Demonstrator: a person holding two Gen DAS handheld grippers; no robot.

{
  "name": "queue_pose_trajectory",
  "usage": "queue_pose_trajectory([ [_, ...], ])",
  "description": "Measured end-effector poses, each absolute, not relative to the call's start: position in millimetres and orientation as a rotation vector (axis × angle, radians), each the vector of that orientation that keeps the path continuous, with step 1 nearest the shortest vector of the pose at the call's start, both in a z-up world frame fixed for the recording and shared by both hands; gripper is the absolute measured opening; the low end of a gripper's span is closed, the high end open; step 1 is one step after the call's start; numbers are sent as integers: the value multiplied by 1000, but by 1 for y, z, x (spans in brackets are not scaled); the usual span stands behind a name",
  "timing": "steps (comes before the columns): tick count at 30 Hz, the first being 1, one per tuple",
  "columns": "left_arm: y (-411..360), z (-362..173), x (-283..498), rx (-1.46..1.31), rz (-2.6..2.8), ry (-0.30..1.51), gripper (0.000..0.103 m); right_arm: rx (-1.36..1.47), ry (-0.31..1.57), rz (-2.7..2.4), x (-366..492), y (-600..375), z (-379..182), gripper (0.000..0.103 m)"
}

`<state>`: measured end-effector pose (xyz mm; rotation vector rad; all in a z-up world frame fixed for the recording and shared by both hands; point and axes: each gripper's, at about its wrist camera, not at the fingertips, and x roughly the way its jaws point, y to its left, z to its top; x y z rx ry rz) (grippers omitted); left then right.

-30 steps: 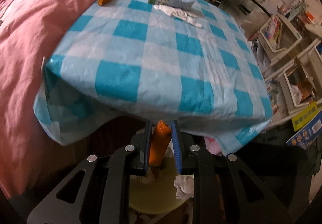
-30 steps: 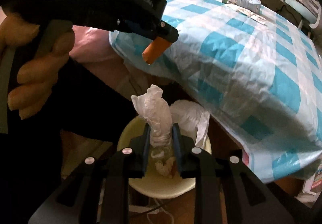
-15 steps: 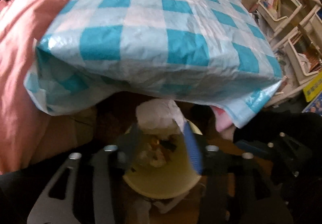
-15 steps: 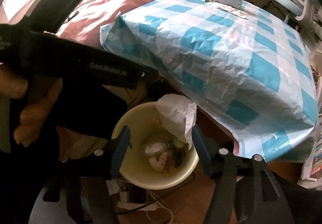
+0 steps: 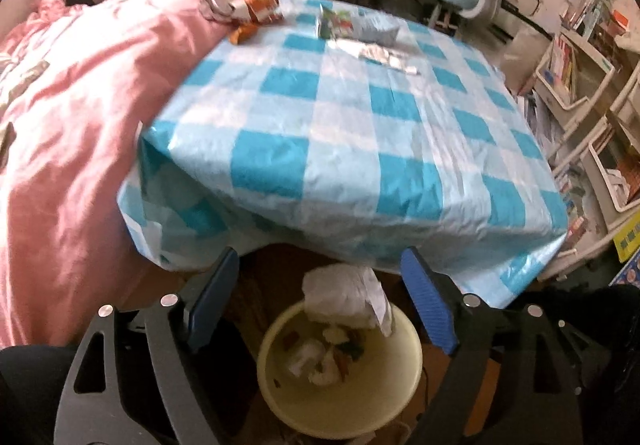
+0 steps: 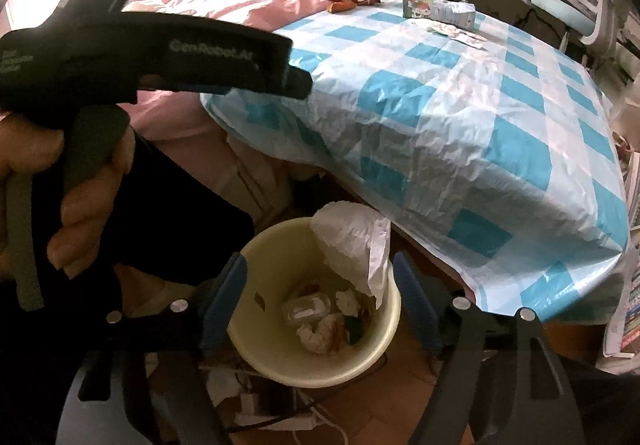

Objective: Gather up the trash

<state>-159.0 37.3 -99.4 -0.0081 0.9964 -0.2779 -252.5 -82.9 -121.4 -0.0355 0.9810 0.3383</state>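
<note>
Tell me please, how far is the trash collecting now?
Done: the round pale-yellow plastic bin already holds scraps, with a crumpled white tissue on its rim. In hand: nothing; the left tongs and the right tongs hang over the bin, jaws opening and empty. Left: an orange snack wrapper, a small light-blue carton and a flat white wrapper on the blue-and-white checked tablecloth.

Both the left gripper (image 5: 320, 297) and right gripper (image 6: 320, 297) point steeply downward, jaws opening, empty.
</note>
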Motion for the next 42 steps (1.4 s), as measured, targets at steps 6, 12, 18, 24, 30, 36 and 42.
queue_pose_trajectory([
  [6,38,-87,-163,13,-253,919,85,-19,966,320,-251,-85,-120,75],
  [12,32,-83,-167,58,-248,880,86,-14,958,309,-250,-86,-120,76],
  [18,29,-82,-168,73,-248,870,86,-9,953,304,-250,-88,-120,77],
  [24,29,-83,-169,75,-247,873,87,-5,946,299,-250,-89,-120,77],
  [30,29,-84,-169,78,-246,873,87,-6,938,294,-251,-89,-119,77],
  [36,32,-83,-168,56,-253,867,88,-13,936,274,-250,-89,-120,78],
  [42,35,-80,-167,34,-261,862,90,-23,929,255,-248,-88,-121,79],
])
